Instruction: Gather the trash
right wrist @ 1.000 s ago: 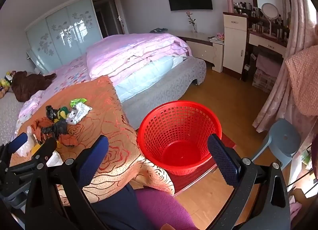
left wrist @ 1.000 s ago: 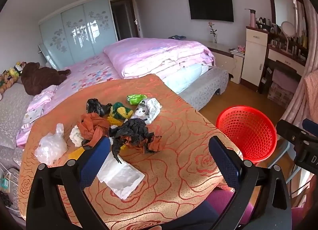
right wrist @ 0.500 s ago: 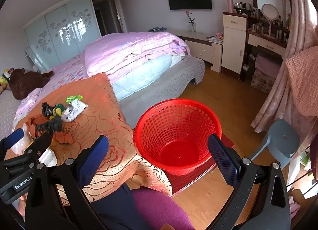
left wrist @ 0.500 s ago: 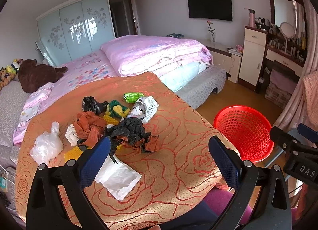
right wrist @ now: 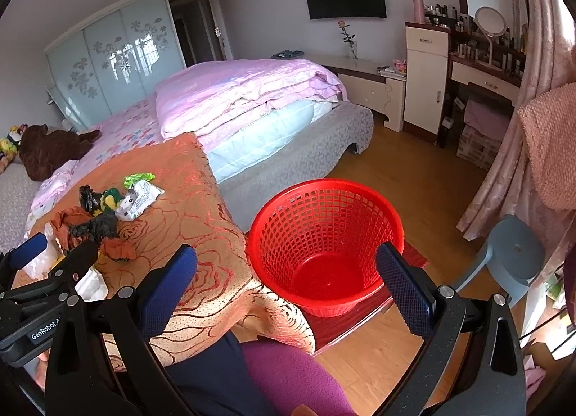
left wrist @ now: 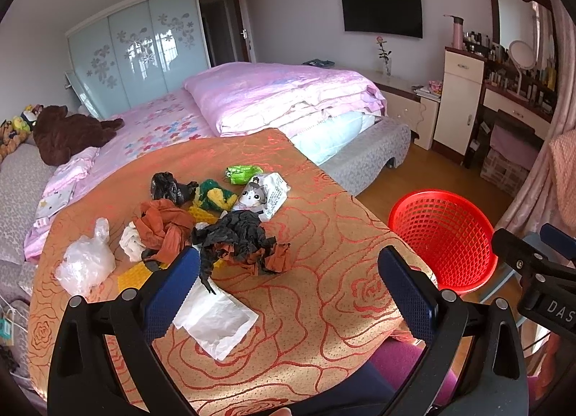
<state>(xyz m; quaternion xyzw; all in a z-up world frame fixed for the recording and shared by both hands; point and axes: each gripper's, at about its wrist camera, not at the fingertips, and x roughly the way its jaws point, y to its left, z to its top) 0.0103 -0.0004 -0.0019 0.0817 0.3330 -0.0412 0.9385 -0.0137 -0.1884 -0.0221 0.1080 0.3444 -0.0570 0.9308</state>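
Trash lies in a heap on the orange rose-patterned cloth: crumpled black paper, orange-brown paper, a black bag, a green wrapper, a cat-print packet, a clear plastic bag, a white paper bag. The heap also shows in the right wrist view. My left gripper is open and empty, just short of the heap. My right gripper is open and empty, above the near rim of the empty red basket.
The red basket stands on the wooden floor right of the cloth-covered surface. A bed with a pink duvet lies behind. A grey stool stands at the right. A dresser lines the far wall.
Both grippers have drifted slightly; the trash heap sits a little further from the left gripper in view. Both stay open and empty.
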